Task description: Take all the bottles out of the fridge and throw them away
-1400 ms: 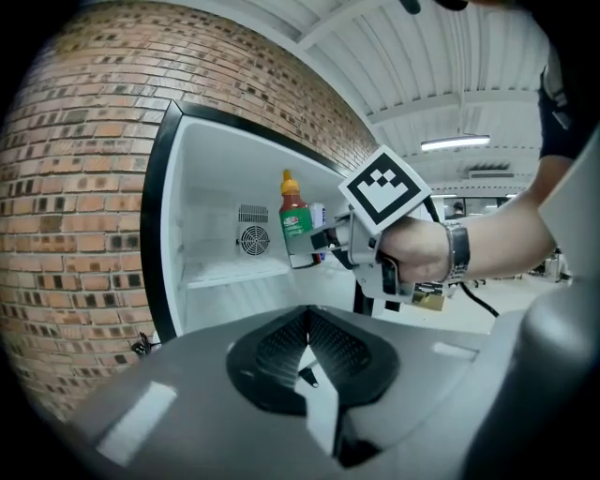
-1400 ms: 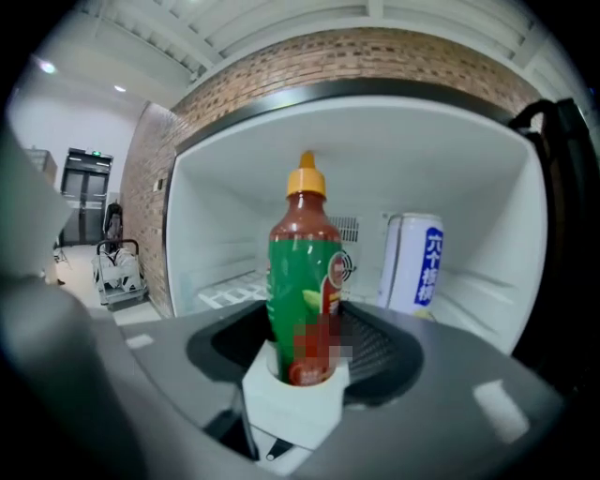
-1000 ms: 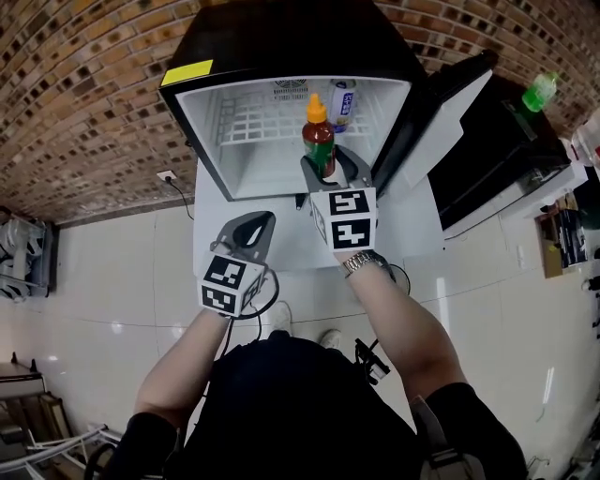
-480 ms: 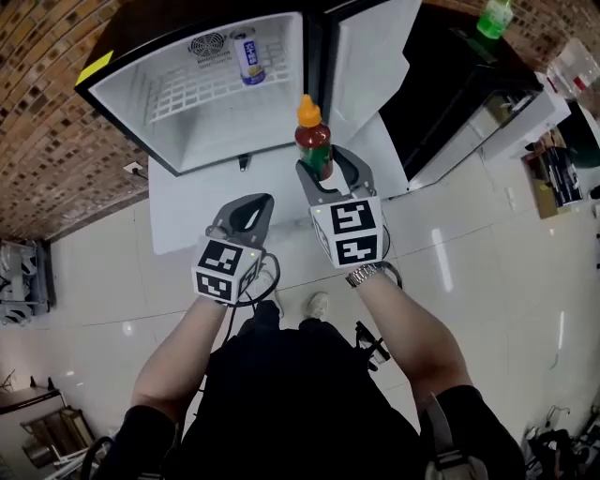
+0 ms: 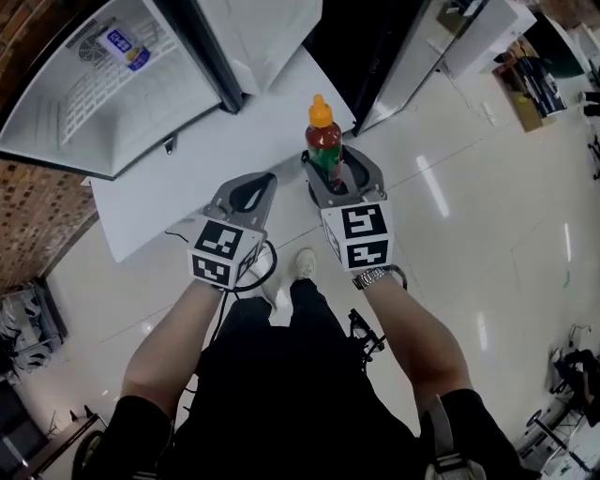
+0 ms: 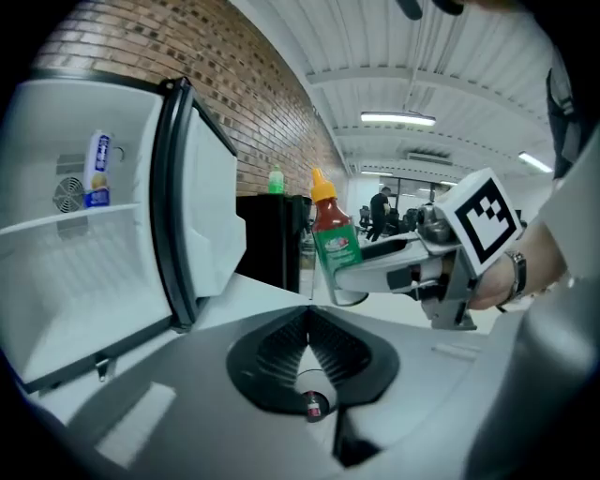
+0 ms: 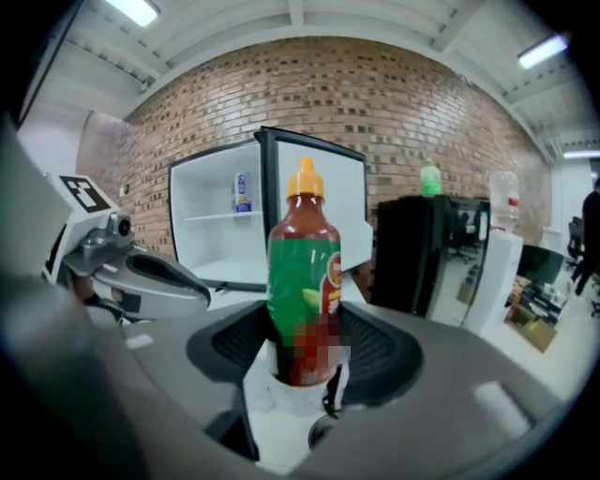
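A red sauce bottle (image 5: 324,141) with a green label and orange cap stands upright in my right gripper (image 5: 339,165), whose jaws are shut on its lower body. The right gripper view has the sauce bottle (image 7: 303,272) rising between the pads of my right gripper (image 7: 305,352). Just to its left, my left gripper (image 5: 251,186) is shut and holds nothing; its jaws meet in the left gripper view (image 6: 307,345). The open fridge (image 5: 84,103) lies at the upper left, and a small white-and-blue bottle (image 5: 124,47) stands on its shelf, also seen as a small bottle (image 6: 97,169).
The fridge door (image 5: 267,37) hangs open toward me. A black cabinet (image 7: 427,253) stands right of the fridge with a green bottle (image 7: 429,176) on top. A white mat (image 5: 202,159) lies on the tiled floor under the fridge. A white counter (image 5: 478,28) is at the far right.
The view has swung right and away from the fridge, which slid to the upper left. The right gripper carried the sauce bottle out over the floor; the left gripper stayed beside it.
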### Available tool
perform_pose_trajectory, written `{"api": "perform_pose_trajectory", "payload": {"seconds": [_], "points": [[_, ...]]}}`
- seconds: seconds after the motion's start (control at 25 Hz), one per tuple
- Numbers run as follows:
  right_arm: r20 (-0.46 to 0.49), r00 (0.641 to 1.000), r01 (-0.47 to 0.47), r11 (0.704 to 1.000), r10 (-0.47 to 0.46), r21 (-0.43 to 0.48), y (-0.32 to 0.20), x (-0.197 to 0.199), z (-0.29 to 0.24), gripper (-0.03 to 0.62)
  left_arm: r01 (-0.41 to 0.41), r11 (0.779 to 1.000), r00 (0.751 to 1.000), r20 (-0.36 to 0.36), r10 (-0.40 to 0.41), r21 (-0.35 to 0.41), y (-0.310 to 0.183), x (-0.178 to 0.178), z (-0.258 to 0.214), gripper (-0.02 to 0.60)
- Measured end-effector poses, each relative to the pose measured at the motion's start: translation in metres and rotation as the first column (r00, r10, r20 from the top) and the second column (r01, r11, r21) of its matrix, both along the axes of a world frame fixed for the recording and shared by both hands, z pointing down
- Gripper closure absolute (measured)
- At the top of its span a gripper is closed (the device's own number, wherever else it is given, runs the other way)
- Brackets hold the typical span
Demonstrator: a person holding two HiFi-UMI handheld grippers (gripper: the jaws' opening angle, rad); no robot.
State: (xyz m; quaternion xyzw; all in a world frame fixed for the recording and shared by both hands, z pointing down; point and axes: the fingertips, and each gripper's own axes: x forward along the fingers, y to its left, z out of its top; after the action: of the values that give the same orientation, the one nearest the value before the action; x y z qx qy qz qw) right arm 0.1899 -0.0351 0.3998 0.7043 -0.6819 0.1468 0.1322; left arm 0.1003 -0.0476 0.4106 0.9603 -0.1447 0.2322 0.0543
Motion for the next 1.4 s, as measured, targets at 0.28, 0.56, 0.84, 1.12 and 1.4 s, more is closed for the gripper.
{"api": "perform_pose_trajectory", "payload": {"seconds": [0.28,0.56,0.84,1.12,1.4], "points": [[0.069,0.982,-0.166,0.977,0.176,-0.133,0.063,0.053,0.086,0.352,-0.169,0.981,0.983,0.059,0.175,-0.093,0.044,0.055,0.062,0.578],[0.113,0.955,-0.239,0.938,0.274,-0.251,0.090,0.084,0.184,0.352,-0.235,0.958,0.959,0.120,0.256,-0.167,0.067,0.079,0.136,0.578],[0.176,0.934,-0.227,0.898,0.310,-0.378,0.089,0.094,0.299,0.352,-0.237,0.948,0.948,0.161,0.273,-0.212,0.068,0.085,0.192,0.578],[0.228,0.904,-0.223,0.855,0.361,-0.468,0.074,0.099,0.391,0.352,-0.200,0.947,0.944,0.209,0.254,-0.251,0.057,0.076,0.238,0.578],[0.260,0.870,-0.219,0.801,0.419,-0.557,0.064,0.102,0.469,0.352,-0.173,0.941,0.936,0.249,0.249,-0.290,0.053,0.069,0.277,0.578]]}}
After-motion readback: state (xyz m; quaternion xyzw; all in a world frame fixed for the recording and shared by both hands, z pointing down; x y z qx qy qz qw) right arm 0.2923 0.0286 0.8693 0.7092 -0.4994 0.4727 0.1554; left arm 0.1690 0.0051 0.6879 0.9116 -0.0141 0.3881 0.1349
